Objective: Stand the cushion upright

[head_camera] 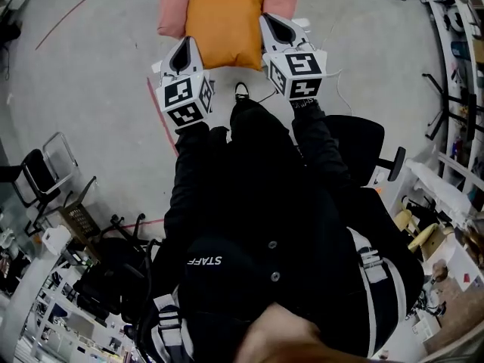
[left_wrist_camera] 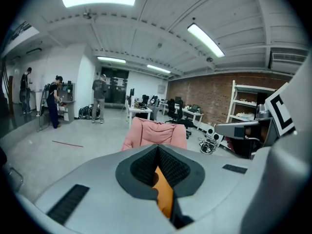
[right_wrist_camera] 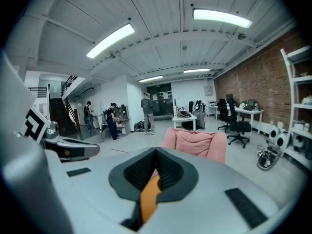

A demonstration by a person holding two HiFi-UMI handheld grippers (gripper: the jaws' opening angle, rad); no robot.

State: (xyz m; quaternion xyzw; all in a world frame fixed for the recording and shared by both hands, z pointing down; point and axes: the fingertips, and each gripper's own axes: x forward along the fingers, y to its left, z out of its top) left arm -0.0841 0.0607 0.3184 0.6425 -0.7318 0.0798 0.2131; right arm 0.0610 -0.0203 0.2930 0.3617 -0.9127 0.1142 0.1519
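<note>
Orange cushion (head_camera: 225,25) fills the upper centre of the head view, pinched from both sides. The left gripper (head_camera: 184,51) is at its lower left edge and the right gripper (head_camera: 274,27) at its right edge. In each gripper view the dark ribbed fingers (left_wrist_camera: 144,167) are closed tight on a fold of orange fabric. Behind the cushion, at the top edge, a pink armchair (head_camera: 172,6) stands on the grey floor (head_camera: 98,44).

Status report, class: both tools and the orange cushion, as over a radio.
Left tool shut on orange cushion, left edge. Right tool shut on its right edge. Pink armchair directly beyond cushion; nothing seen in between.
</note>
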